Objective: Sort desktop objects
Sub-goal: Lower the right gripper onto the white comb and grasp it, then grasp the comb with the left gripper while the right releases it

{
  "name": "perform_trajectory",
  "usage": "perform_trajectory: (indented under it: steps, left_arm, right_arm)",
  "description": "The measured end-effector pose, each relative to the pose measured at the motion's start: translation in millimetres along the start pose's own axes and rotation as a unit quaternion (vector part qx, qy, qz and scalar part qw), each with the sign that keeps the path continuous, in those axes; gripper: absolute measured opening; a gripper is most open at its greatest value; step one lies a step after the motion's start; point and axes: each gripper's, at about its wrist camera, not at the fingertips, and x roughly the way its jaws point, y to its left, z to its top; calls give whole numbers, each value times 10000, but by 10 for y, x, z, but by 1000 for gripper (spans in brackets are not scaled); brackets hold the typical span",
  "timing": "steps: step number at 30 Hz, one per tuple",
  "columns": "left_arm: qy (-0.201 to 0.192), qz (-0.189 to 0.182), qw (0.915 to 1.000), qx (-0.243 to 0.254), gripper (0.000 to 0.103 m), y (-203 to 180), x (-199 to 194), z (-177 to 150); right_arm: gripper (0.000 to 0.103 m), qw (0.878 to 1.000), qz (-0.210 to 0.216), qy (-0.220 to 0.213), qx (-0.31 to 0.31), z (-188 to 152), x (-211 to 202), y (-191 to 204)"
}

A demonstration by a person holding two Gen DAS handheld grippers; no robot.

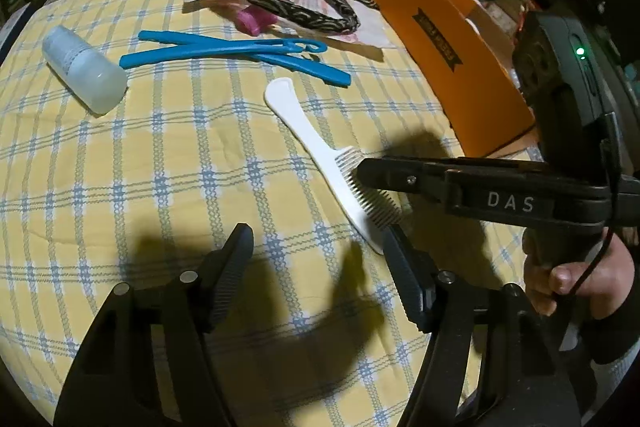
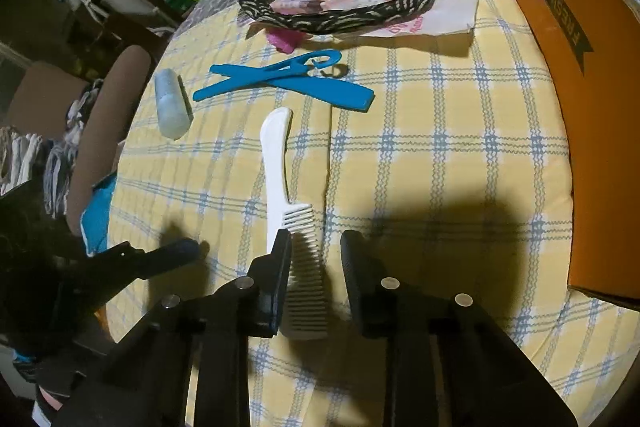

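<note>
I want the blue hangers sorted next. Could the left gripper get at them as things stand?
Probably yes. The left gripper is open over bare cloth, and the blue hangers lie flat ahead with nothing on them. Only the white comb, straddled by the right gripper, lies beside that path.

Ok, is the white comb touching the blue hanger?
Apart. The right wrist view shows checked cloth between the hanger and the tip of the comb.
</note>
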Motion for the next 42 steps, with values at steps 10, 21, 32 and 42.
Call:
perform_trajectory:
  steps: [10,21,32,42]
  left_arm:
    - [157,-62,9996,232,59,-113,154,-8]
    - [144,-147,9996,183,59,-73,144,-12]
    - [152,-133,9997,148,58,-71,140,-17]
    - [125,-907,9929,-763,60,174,119,-41]
  right_arm:
    - [27,9959,809,154,370,-22,67,-43]
    - [28,9802,1821,287,728,-22,131,135]
    - [28,9677,2178,391,1207,-46,162,72]
    - [38,9592,2101,504,1823,-155,150,-307]
